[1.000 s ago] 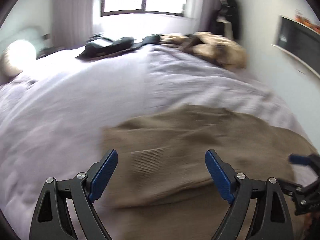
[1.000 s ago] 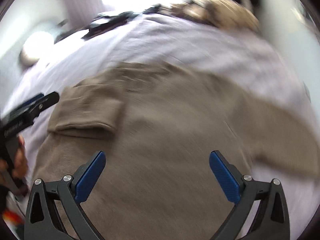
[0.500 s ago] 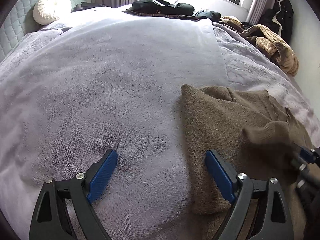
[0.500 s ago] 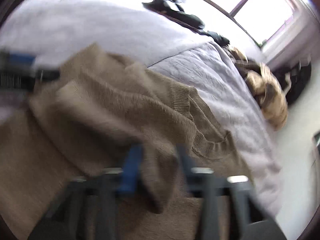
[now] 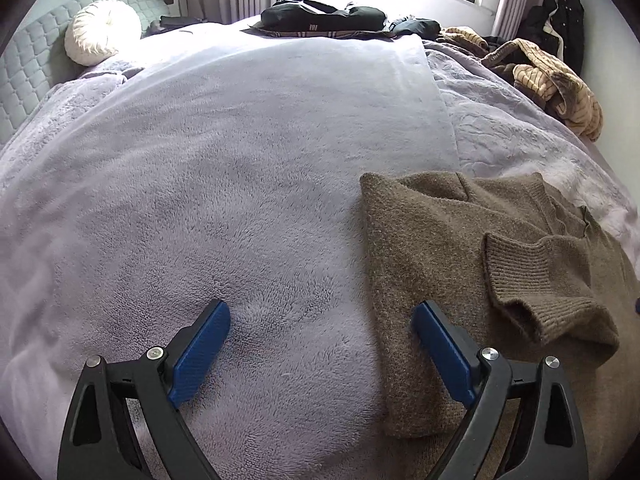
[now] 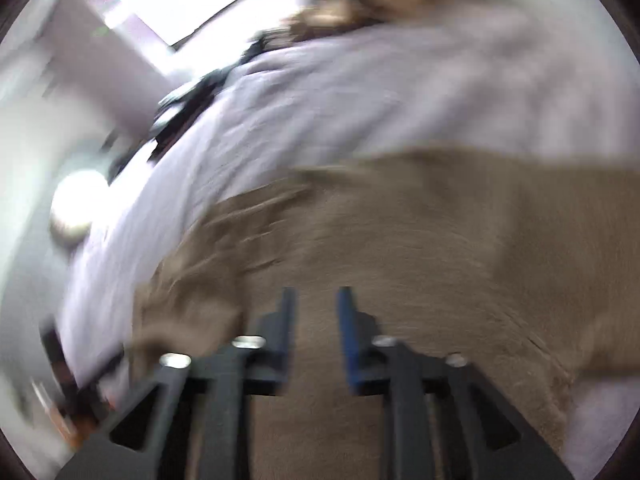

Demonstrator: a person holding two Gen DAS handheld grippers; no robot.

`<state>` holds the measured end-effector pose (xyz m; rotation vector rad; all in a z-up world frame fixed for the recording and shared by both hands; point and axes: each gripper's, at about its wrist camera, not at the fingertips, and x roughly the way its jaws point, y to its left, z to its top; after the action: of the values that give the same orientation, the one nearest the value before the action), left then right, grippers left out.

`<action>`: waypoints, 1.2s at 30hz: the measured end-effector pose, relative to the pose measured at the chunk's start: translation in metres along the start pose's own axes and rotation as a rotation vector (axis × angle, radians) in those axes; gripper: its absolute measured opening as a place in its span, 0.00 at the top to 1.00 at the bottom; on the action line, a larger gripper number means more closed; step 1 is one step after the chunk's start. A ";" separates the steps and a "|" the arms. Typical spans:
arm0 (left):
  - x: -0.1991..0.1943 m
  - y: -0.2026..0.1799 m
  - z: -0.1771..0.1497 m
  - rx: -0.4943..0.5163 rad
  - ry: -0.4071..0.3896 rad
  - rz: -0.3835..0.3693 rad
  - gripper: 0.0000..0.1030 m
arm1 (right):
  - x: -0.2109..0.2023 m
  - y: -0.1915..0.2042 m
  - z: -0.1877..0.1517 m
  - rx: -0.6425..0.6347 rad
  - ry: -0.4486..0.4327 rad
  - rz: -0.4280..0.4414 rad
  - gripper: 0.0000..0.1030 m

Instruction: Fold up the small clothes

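A brown knit sweater [image 5: 440, 248] lies on the lilac blanket [image 5: 240, 160], its left side folded in to a straight edge. A ribbed sleeve cuff [image 5: 536, 276] lies folded across its body. My left gripper [image 5: 320, 344] is wide open and holds nothing, hovering low over that left edge with one finger above the sweater and the other above the blanket. The right wrist view is blurred by motion. In it my right gripper [image 6: 318, 320] is above the sweater [image 6: 400, 232], its jaws opening with a narrow gap and nothing between the pads.
A round white cushion [image 5: 100, 32] rests by the quilted headboard [image 5: 24, 68] at the far left. Dark clothes [image 5: 324, 16] lie at the far edge of the bed under the window. A striped tan garment [image 5: 560, 80] is heaped at the far right.
The left gripper swung left and lower, then stayed still. The right gripper closed on the sleeve, carried it across the sweater and has let it go; the sleeve now lies on the body.
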<state>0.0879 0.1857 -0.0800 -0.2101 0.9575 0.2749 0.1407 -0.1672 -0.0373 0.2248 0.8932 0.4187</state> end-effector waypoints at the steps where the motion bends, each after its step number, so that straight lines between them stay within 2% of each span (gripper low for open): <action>1: -0.001 -0.002 0.001 0.000 -0.001 0.013 0.08 | 0.003 0.029 -0.002 -0.128 -0.009 0.016 0.16; 2: -0.003 -0.003 0.002 -0.002 -0.004 0.023 0.08 | 0.007 0.052 -0.005 -0.228 -0.010 0.018 0.16; 3: -0.006 -0.004 0.002 -0.003 -0.008 0.030 0.08 | 0.021 0.089 -0.011 -0.389 0.018 -0.014 0.16; 6: -0.014 -0.004 0.004 0.009 -0.020 0.031 0.08 | 0.067 0.152 -0.032 -0.705 0.077 -0.215 0.19; 7: -0.016 -0.004 0.006 0.014 -0.019 0.040 0.08 | 0.079 0.161 -0.036 -0.753 0.085 -0.253 0.31; 8: -0.017 -0.003 0.006 0.013 -0.013 0.046 0.08 | 0.089 0.164 -0.037 -0.777 0.092 -0.280 0.70; 9: -0.016 -0.003 0.007 0.012 -0.007 0.048 0.08 | 0.095 0.165 -0.036 -0.764 0.111 -0.289 0.91; 10: -0.016 -0.003 0.007 0.011 -0.002 0.046 0.08 | 0.096 0.160 -0.027 -0.688 0.114 -0.258 0.93; 12: -0.015 -0.005 0.007 0.027 -0.007 0.054 0.08 | 0.070 0.135 -0.006 -0.470 0.042 -0.157 0.93; 13: -0.013 -0.007 0.006 0.039 -0.010 0.062 0.08 | 0.058 0.121 0.001 -0.385 0.010 -0.134 0.93; 15: -0.007 -0.011 0.005 0.059 -0.003 0.076 0.08 | 0.035 0.082 0.013 -0.190 -0.058 -0.102 0.93; 17: -0.004 -0.013 0.004 0.057 -0.005 0.079 0.08 | 0.018 0.023 0.015 0.060 -0.096 -0.049 0.93; 18: -0.004 -0.013 0.003 0.057 -0.009 0.078 0.08 | 0.015 -0.012 0.013 0.191 -0.089 -0.026 0.93; 20: -0.004 -0.012 0.004 0.061 -0.009 0.076 0.08 | 0.017 -0.053 0.003 0.329 -0.060 -0.009 0.93; 23: -0.010 -0.012 0.006 0.066 -0.014 0.089 0.08 | 0.032 -0.094 -0.019 0.497 0.024 0.086 0.86; 24: -0.013 -0.012 0.006 0.068 -0.021 0.087 0.08 | 0.033 -0.103 -0.027 0.559 0.012 0.145 0.83; 26: -0.022 -0.011 0.005 0.082 -0.034 0.055 0.08 | 0.030 -0.110 -0.034 0.623 -0.031 0.216 0.65; 28: -0.032 -0.013 0.002 0.126 -0.047 0.037 0.08 | 0.030 -0.115 -0.032 0.676 -0.064 0.271 0.56; 31: -0.037 -0.017 -0.002 0.183 -0.051 0.071 0.08 | 0.036 -0.115 -0.017 0.664 -0.047 0.237 0.56; 32: -0.036 -0.018 -0.003 0.188 -0.051 0.090 0.08 | 0.038 -0.113 -0.014 0.650 -0.034 0.216 0.65; 33: -0.034 -0.019 -0.002 0.183 -0.048 0.104 0.08 | 0.039 -0.106 -0.006 0.611 -0.018 0.184 0.81; 34: -0.032 -0.018 0.000 0.172 -0.042 0.116 0.08 | 0.035 -0.101 -0.001 0.578 -0.020 0.168 0.92; 36: -0.028 -0.017 0.003 0.142 -0.040 0.126 0.08 | 0.017 -0.085 0.013 0.483 -0.080 0.149 0.92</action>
<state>0.0807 0.1669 -0.0543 -0.0140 0.9478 0.3239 0.1824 -0.2357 -0.0721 0.7506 0.8922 0.3236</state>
